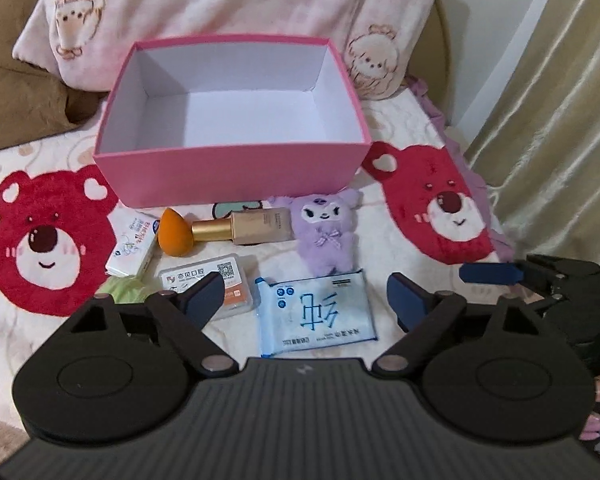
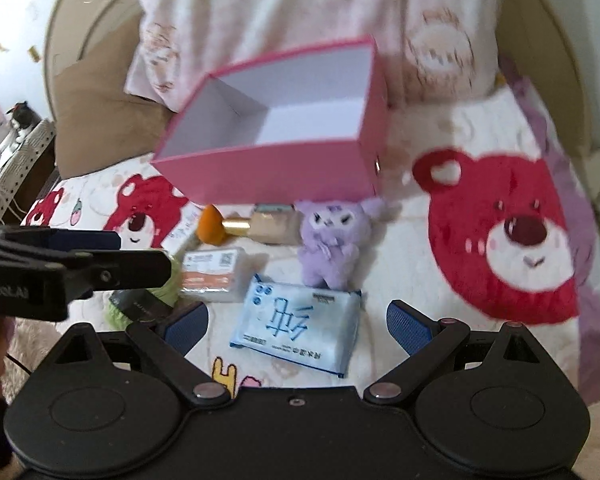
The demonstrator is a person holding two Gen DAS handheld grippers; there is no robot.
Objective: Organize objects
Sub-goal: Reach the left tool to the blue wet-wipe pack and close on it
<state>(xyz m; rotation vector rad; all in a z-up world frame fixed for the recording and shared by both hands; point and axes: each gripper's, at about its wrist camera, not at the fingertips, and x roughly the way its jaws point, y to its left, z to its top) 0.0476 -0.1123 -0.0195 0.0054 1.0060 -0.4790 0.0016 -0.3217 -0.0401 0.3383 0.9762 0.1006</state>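
Right now nothing is in the pink box [image 1: 232, 172] yet, so the tidy-up is only starting. It sits in the middle top of the left view, on the bear blanket [image 1: 48, 240]. Below it lie a sponge [image 1: 174, 234], a bottle [image 1: 242, 226], a purple toy [image 1: 328, 236] and a blue pack [image 1: 316, 312]. The left gripper [image 1: 304, 300] is spread wide and holds nothing; the blue pack lies between its fingers. The right gripper [image 2: 296, 326] is spread and bare too. Next, I think, one must drop lower and pinch the pack.

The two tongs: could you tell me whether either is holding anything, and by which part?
Nothing is held. The left tongs and right tongs both stand open above the blue wipes packet, with no pad touching it.
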